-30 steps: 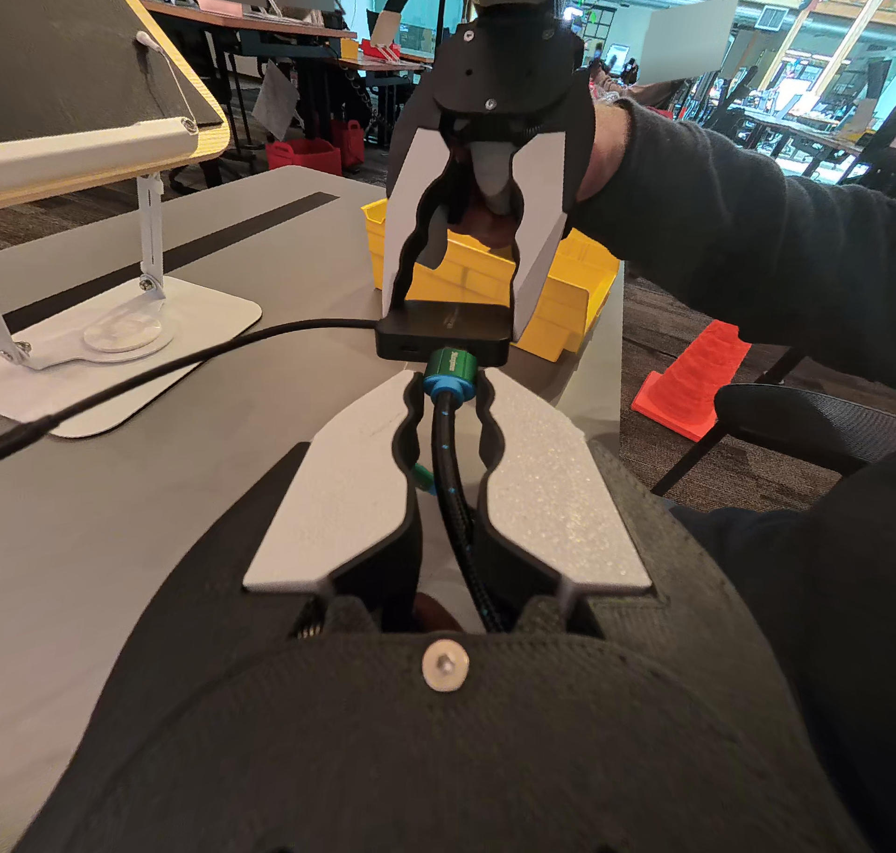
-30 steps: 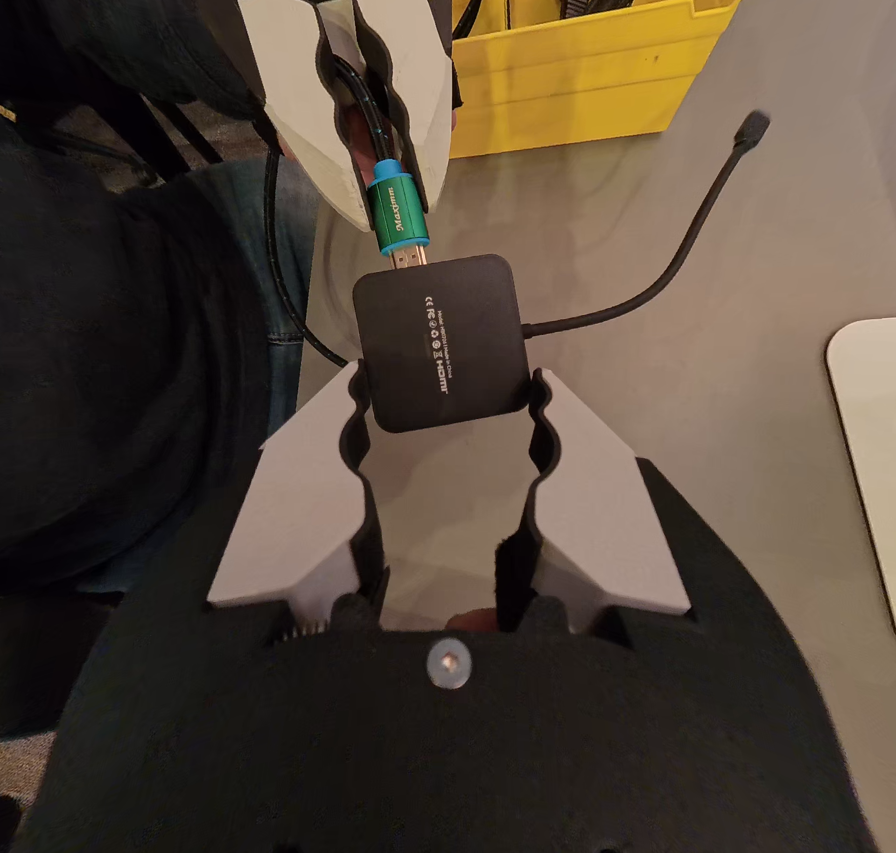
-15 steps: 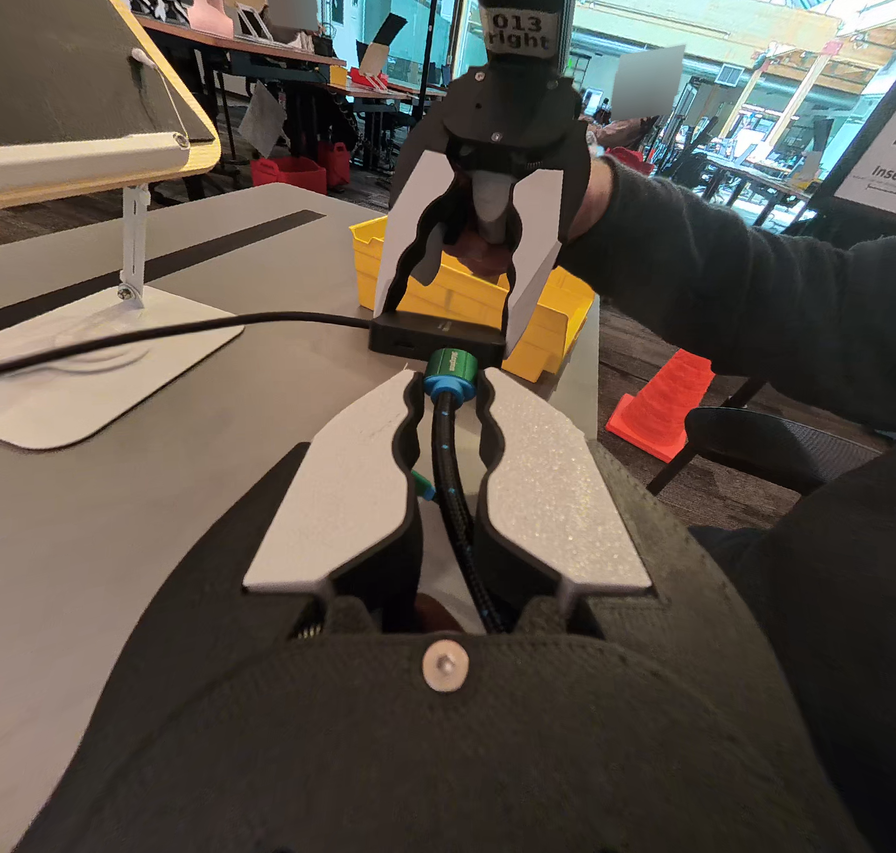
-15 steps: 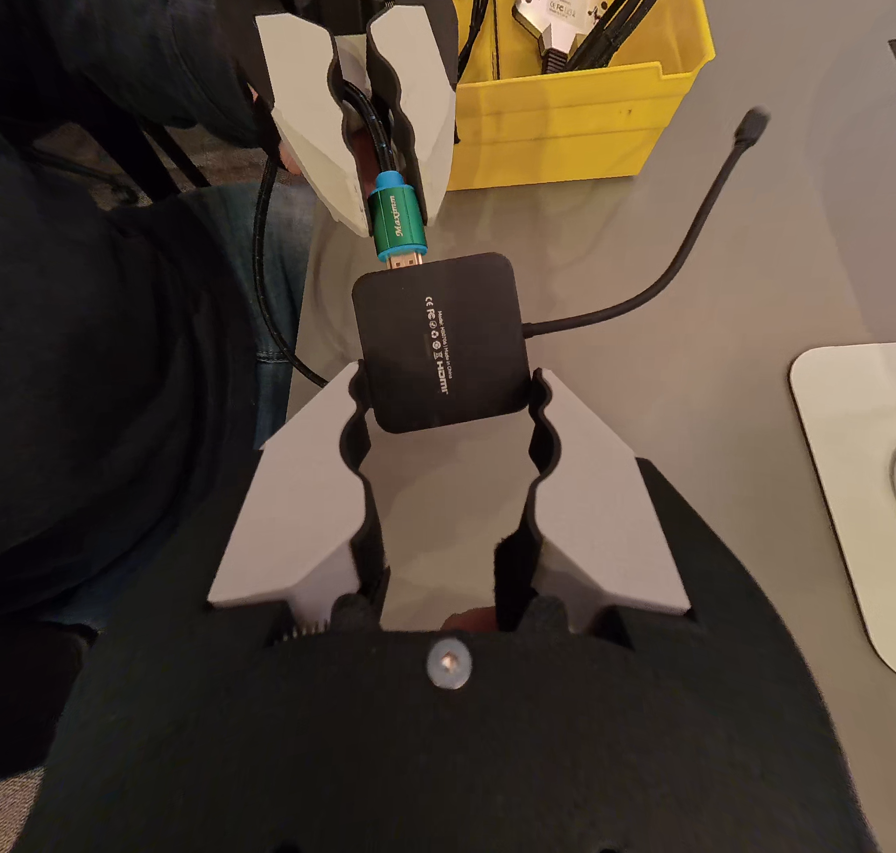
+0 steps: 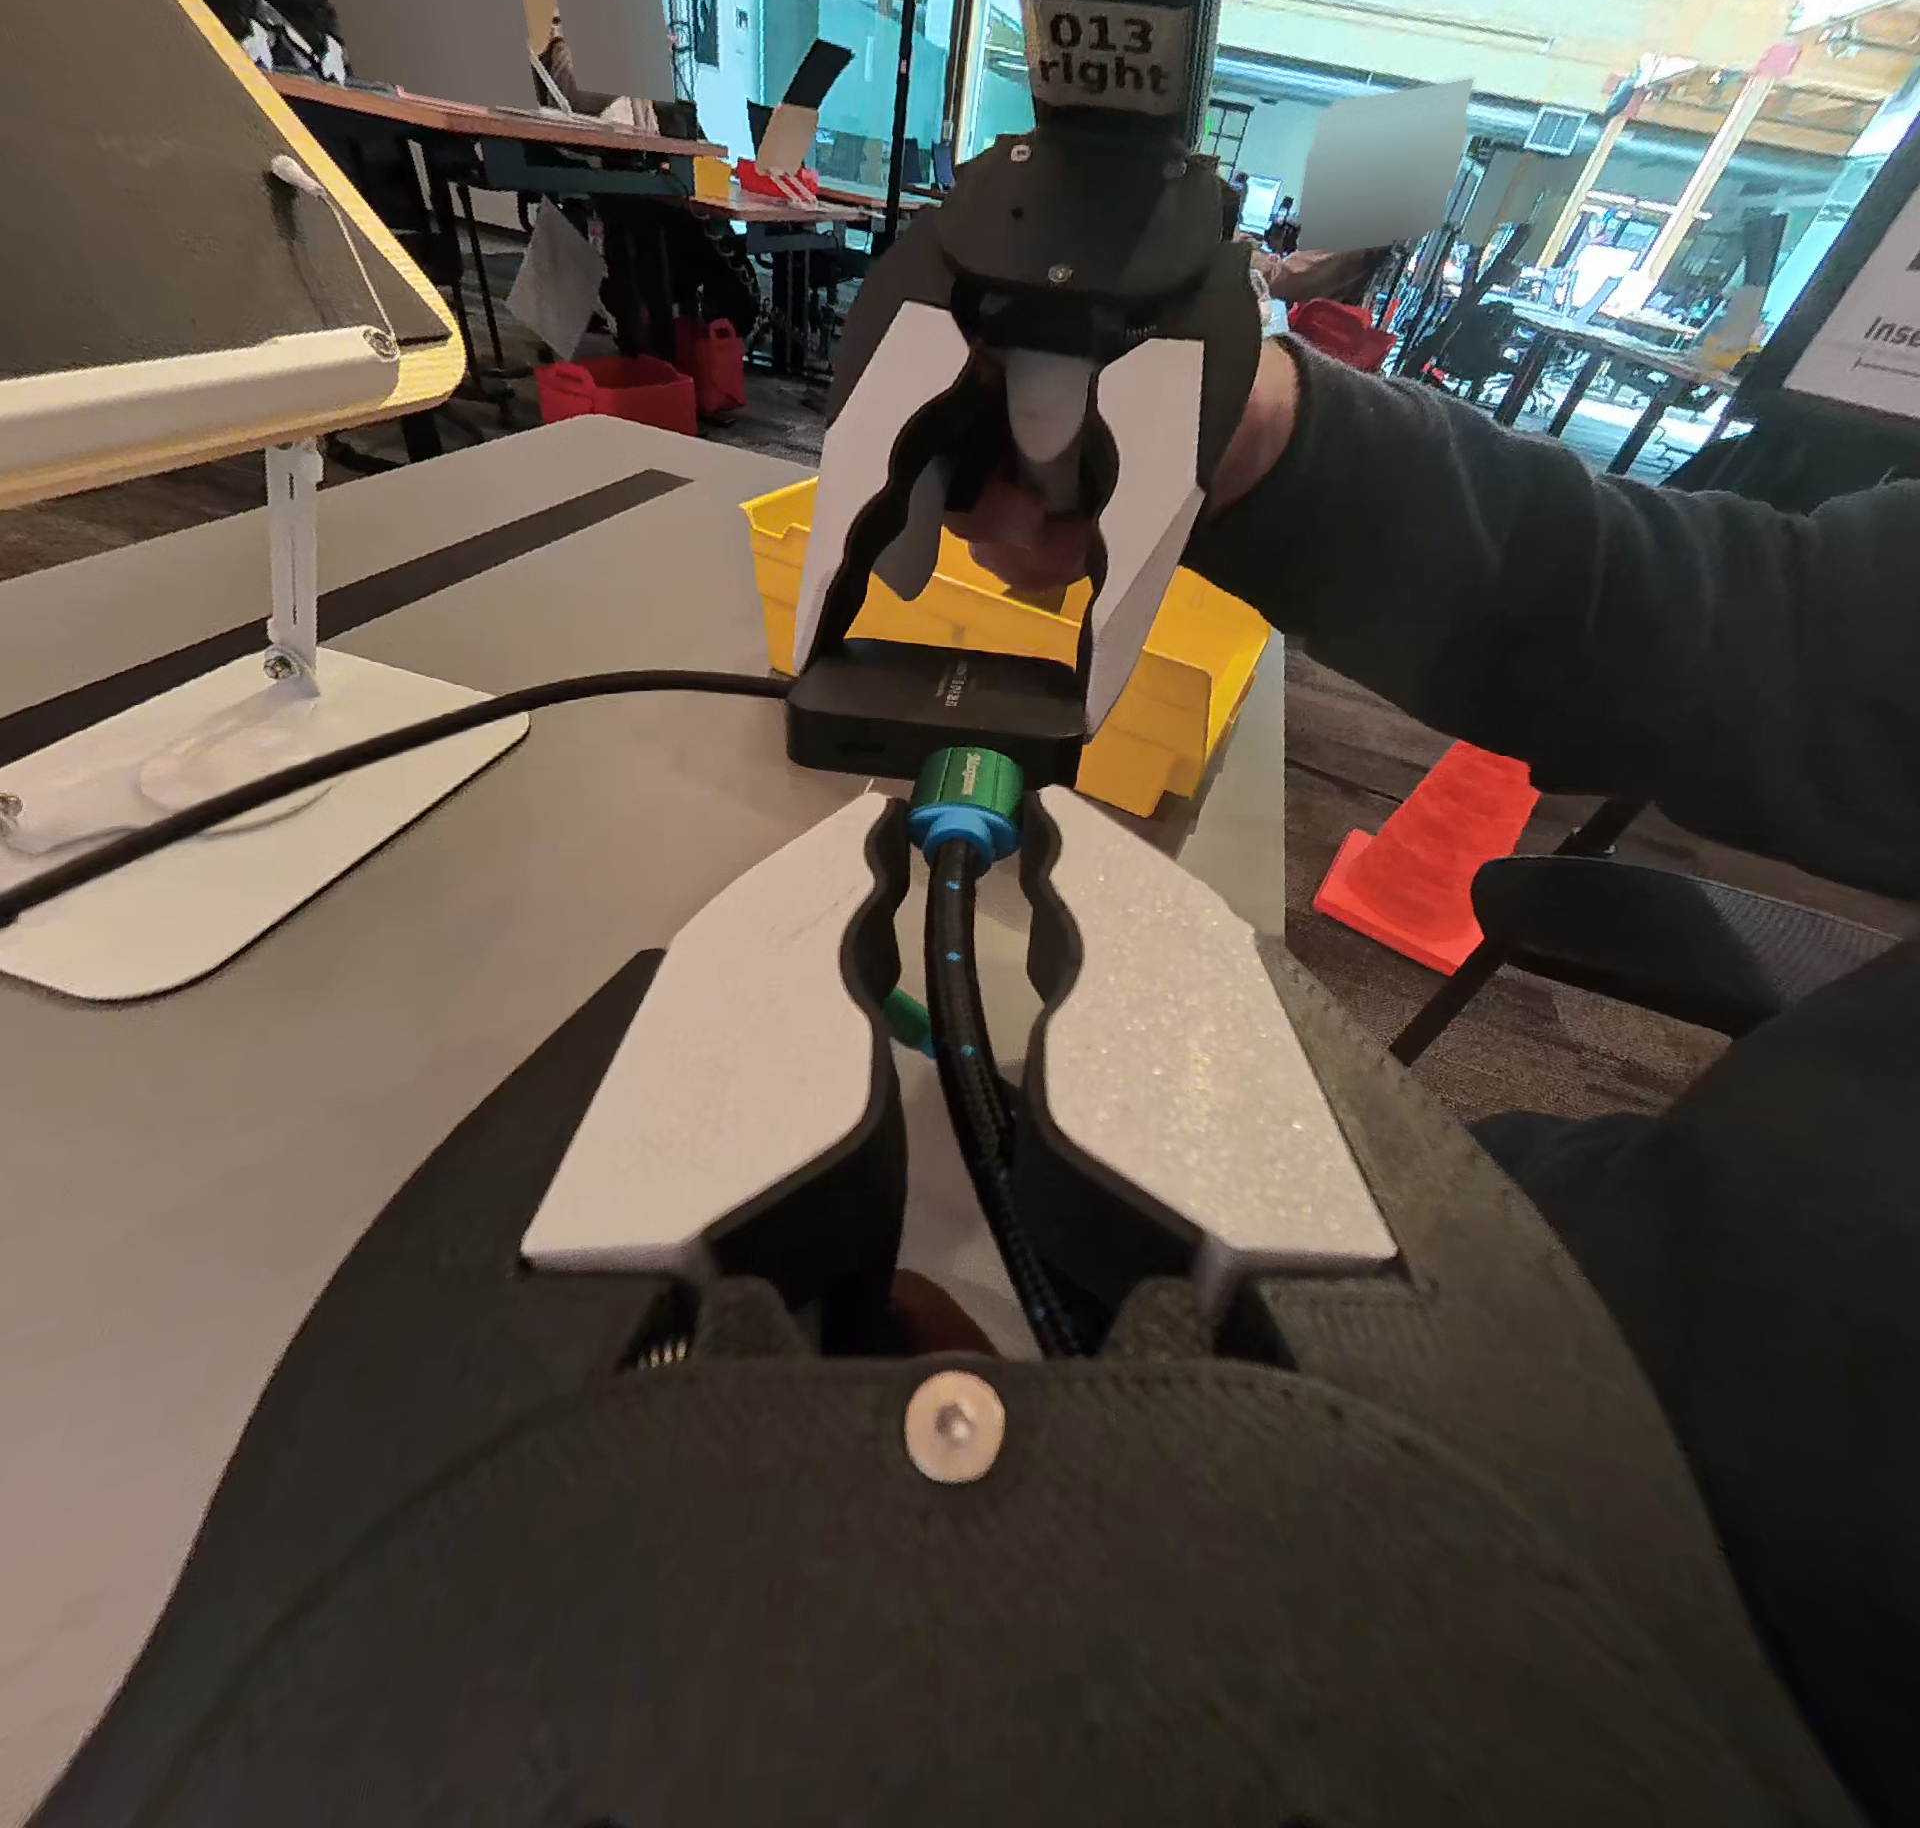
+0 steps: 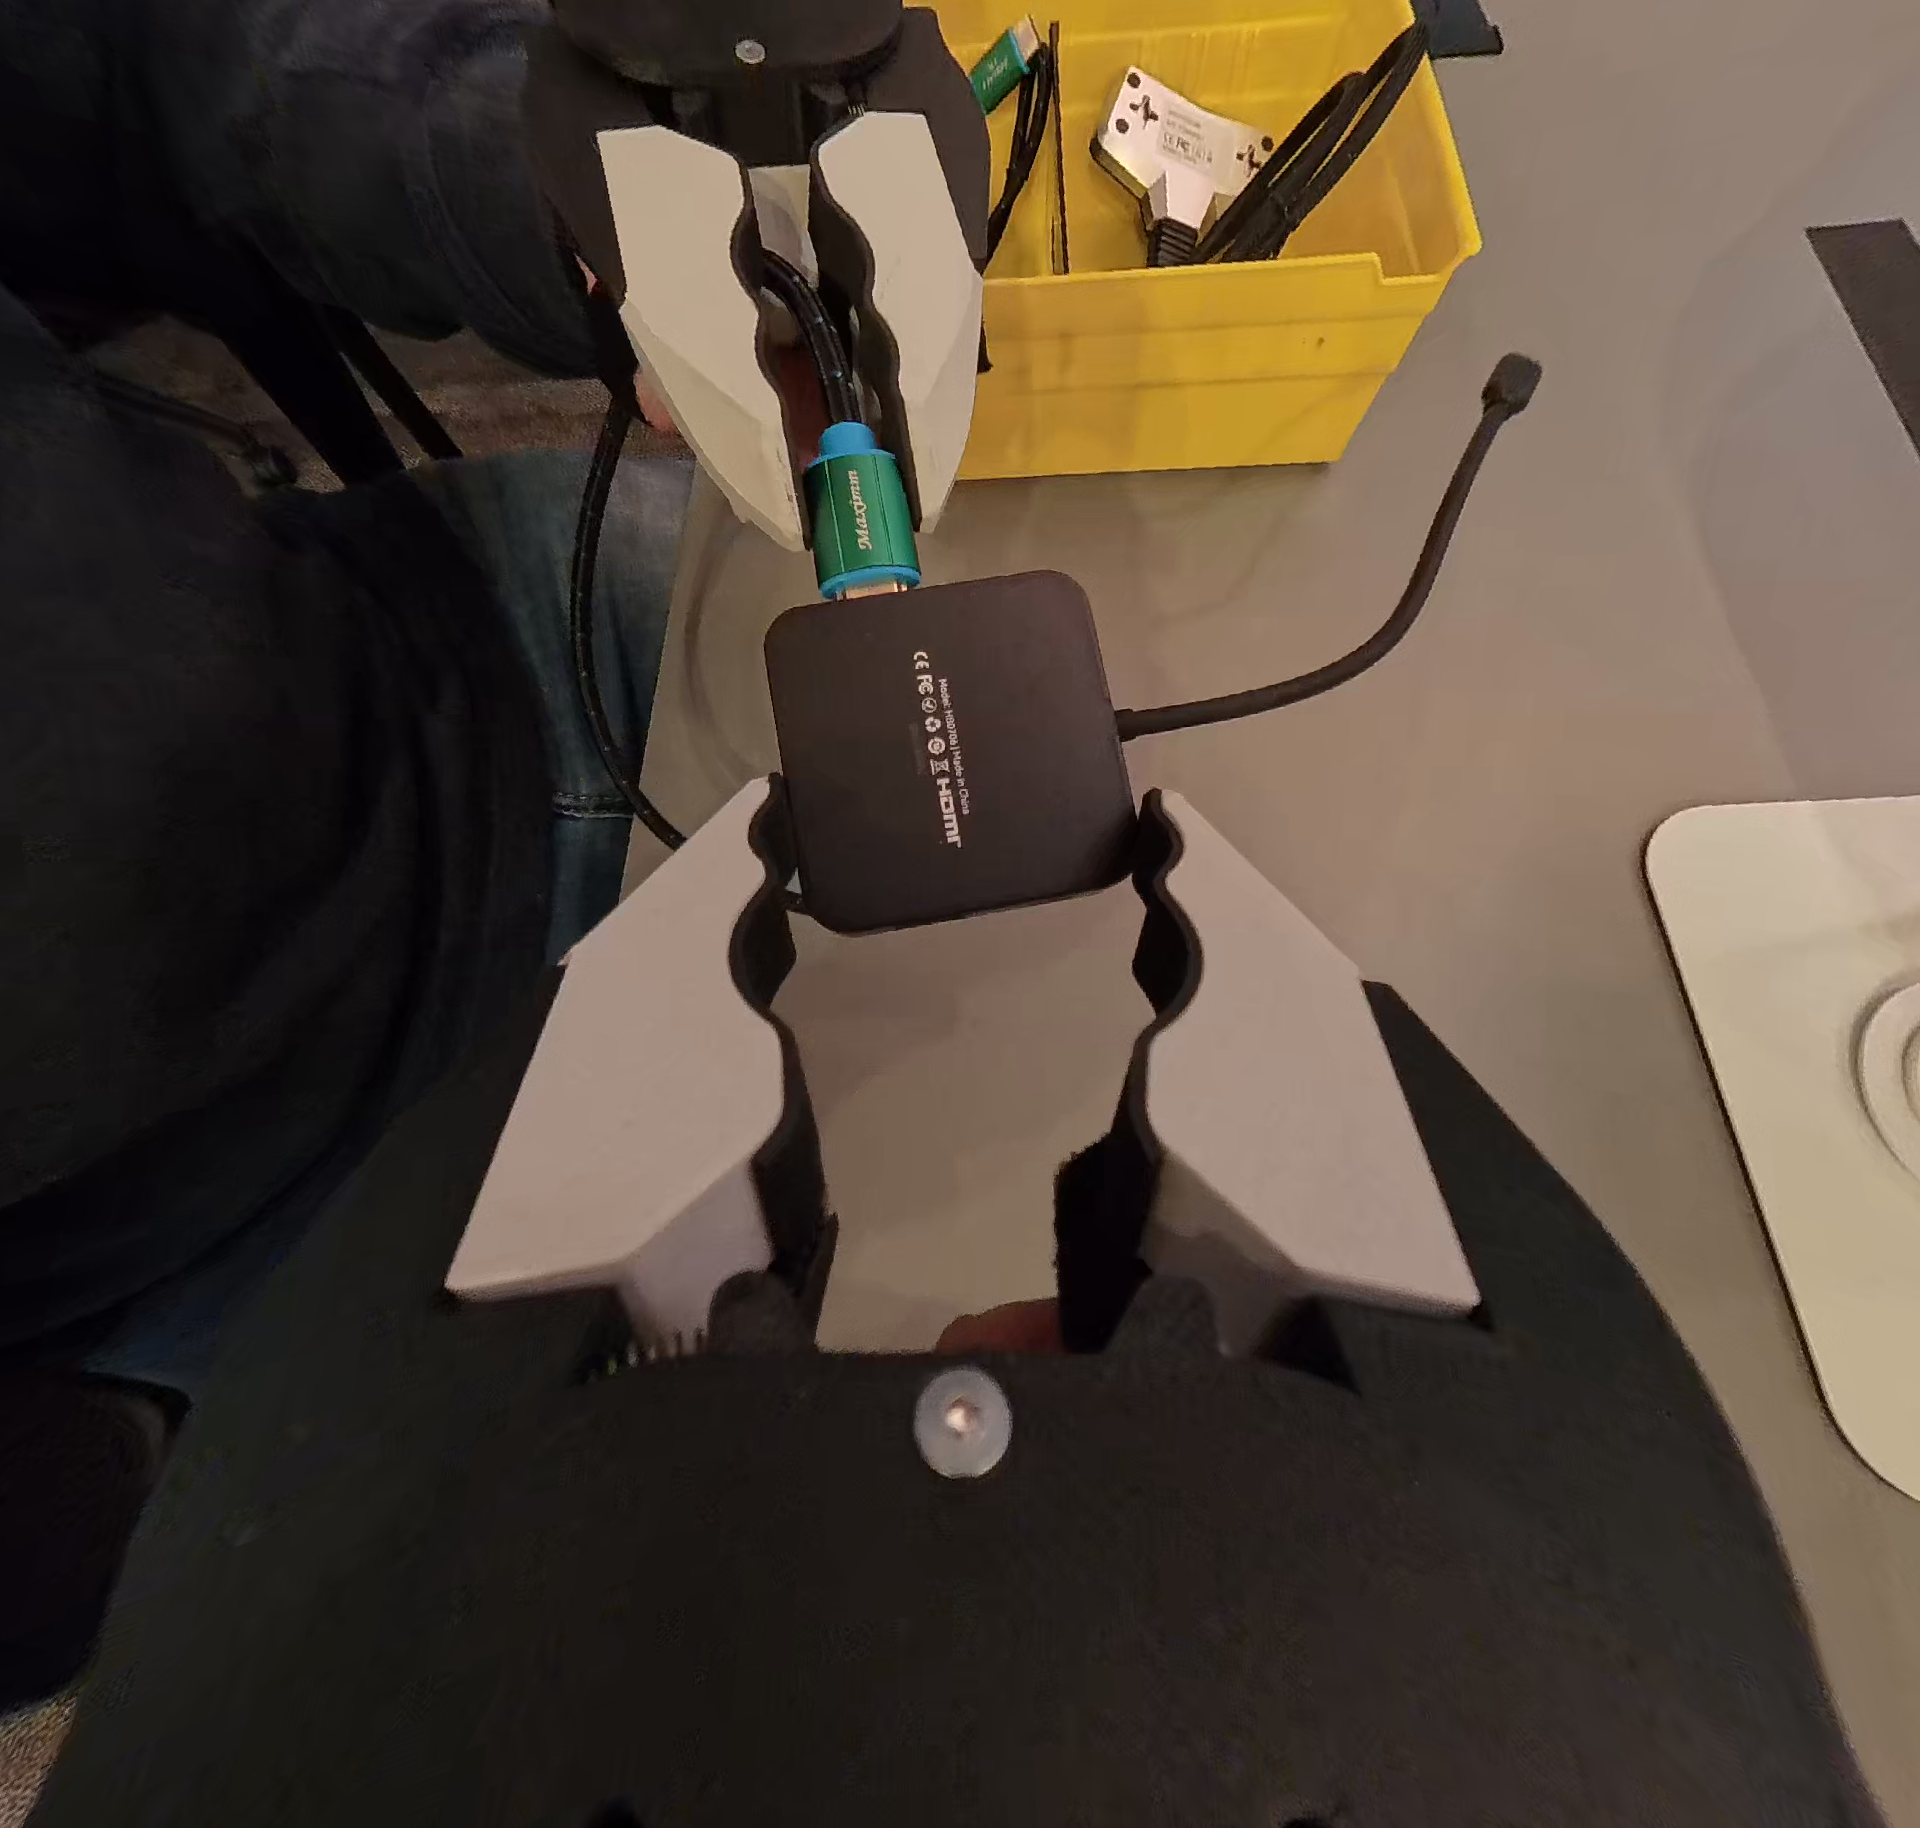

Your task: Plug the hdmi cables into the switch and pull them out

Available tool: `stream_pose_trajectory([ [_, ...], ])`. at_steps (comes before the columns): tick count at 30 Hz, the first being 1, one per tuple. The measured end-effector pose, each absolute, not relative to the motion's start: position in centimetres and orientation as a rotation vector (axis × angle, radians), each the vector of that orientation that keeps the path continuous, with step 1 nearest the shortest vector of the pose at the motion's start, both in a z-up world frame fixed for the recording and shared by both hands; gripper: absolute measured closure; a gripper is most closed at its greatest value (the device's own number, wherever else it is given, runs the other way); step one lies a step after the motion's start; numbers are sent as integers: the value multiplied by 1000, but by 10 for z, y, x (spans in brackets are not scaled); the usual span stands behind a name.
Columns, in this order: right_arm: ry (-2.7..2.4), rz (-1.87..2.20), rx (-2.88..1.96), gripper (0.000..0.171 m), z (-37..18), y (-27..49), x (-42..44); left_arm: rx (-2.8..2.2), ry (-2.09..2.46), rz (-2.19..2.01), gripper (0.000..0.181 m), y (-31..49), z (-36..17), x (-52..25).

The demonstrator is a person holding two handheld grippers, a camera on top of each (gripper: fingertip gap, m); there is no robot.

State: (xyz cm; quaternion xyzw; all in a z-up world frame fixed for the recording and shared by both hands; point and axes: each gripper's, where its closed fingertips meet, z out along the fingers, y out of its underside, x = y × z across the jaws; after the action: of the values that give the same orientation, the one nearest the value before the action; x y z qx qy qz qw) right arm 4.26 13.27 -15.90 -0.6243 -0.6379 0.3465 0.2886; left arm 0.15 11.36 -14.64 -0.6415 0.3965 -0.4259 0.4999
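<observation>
My left tool [image 5: 961, 822] is clenched on the braided HDMI cable [image 5: 966, 1030] just behind its green plug [image 5: 966, 776]; centre of the left wrist view. Plug tip sits in the near edge of the black switch [image 5: 935, 713]. In the right wrist view a thin strip of metal shows between the plug [image 6: 862, 521] and the switch [image 6: 951, 750], so the depth of seating is hard to judge.

My right tool [image 6: 956, 833] grips the switch by its two sides, fingertips pressed to the casing, at frame centre. The casing's back corners are hidden behind the fingertips. The switch seems to rest on the grey counter [image 6: 1455, 947], though contact underneath cannot be made out.

The switch's own black lead [image 6: 1382, 625] runs off to the upper right, ending in a small free connector. In the left wrist view the same lead [image 5: 364, 739] is cut off at the left edge.

Yellow bin [image 6: 1195, 365], top of the right wrist view: holds a second green plug [image 6: 1003, 64], black cables and a pale metal part [image 6: 1174, 152]. Its left end is hidden behind my left tool [image 6: 862, 531].

A white stand base [image 6: 1787, 1051] is cut off at the right edge. In the left wrist view a small green object [image 5: 906, 1018] peeks out beneath the fingers; cannot identify it. An orange cone [image 5: 1423, 864] lies on the floor, right of frame.
</observation>
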Motion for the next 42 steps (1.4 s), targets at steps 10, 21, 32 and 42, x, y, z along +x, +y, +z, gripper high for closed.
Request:
stream_pose_trajectory([
  [10,-1622,963,-1629,107,-147,134,41,-1520,910,-1048,161,115,-142,2],
  [21,-1473,1133,-1519,107,-127,130,38,-1444,835,-1151,161,111,-125,1],
  [32,-1384,1202,-1463,99,-114,131,36,-1403,825,-1148,161,109,-116,-1],
  [42,-1465,1190,-1487,100,-121,125,32,-1403,841,-1152,161,106,-115,2],
])
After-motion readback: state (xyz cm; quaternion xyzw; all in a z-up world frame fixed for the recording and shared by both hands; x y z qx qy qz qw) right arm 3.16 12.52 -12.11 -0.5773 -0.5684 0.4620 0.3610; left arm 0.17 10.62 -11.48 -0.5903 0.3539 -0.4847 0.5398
